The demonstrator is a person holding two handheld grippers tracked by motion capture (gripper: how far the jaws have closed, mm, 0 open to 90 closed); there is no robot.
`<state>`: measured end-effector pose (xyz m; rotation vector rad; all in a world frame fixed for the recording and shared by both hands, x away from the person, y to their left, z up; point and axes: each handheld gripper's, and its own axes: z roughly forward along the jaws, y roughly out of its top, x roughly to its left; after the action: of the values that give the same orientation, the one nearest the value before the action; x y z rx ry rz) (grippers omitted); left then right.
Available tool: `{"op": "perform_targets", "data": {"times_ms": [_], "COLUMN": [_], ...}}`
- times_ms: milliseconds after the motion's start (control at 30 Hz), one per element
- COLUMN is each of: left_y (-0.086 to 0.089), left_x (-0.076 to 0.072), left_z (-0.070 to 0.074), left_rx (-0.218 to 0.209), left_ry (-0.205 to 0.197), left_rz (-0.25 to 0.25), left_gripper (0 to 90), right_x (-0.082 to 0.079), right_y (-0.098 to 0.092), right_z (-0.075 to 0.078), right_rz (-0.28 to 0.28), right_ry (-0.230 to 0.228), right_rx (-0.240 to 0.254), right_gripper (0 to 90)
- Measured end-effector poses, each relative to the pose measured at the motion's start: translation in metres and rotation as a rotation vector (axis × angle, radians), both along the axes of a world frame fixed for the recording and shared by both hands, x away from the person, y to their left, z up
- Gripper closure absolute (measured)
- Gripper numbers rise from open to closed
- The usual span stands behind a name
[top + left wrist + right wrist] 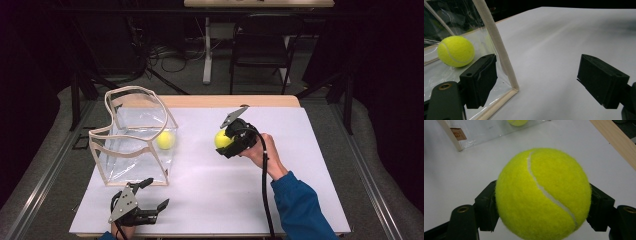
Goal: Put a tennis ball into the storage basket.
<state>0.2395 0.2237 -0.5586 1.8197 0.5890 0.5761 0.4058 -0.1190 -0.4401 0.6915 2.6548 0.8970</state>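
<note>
- looking down from the high view: right gripper [226, 141] sits over the middle of the white table [280, 190], jaws clamped on a yellow tennis ball [222, 139]. right hand [259, 150] wraps its body, blue sleeve [300, 207] runs off toward the bottom edge, black cable [265, 190] trails alongside.
- same view: clear bag [135, 137] with cream edging stands on the table's left part, open at the top, well apart from the held ball. second tennis ball [165, 140] lies inside it near the right wall.
- same view: left gripper [156, 194] sits at the near-left edge, just in front of the bag's near corner, jaws spread wide with nothing between them.
- left gripper view: both black jaws far apart, bare table between them. left jaw is right beside the bag's cream corner seam [499, 47]; touching or not, can't tell. second ball [456, 51] visible through the clear wall, resting on the bag floor.
- right gripper view: held ball [543, 193] pinched on both flanks by the jaws, seam running diagonally. bag [486, 130] and the second ball [517, 122] lie farther off at the top edge. wooden table edge [616, 142] at upper right.
</note>
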Motion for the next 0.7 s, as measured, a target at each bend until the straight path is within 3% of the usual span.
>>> {"op": "perform_targets", "data": {"times_ms": [700], "left_y": [0.0], "left_x": [0.0], "left_z": [0.0], "left_rx": [-0.001], "left_ry": [0.0], "left_rz": [-0.001], "left_gripper": [15.9], "right_x": [0.006], "right_y": [0.011], "right_z": [0.012], "right_rz": [0.018], "right_ry": [-0.011], "right_rx": [-0.001], "right_gripper": [25.9]}}
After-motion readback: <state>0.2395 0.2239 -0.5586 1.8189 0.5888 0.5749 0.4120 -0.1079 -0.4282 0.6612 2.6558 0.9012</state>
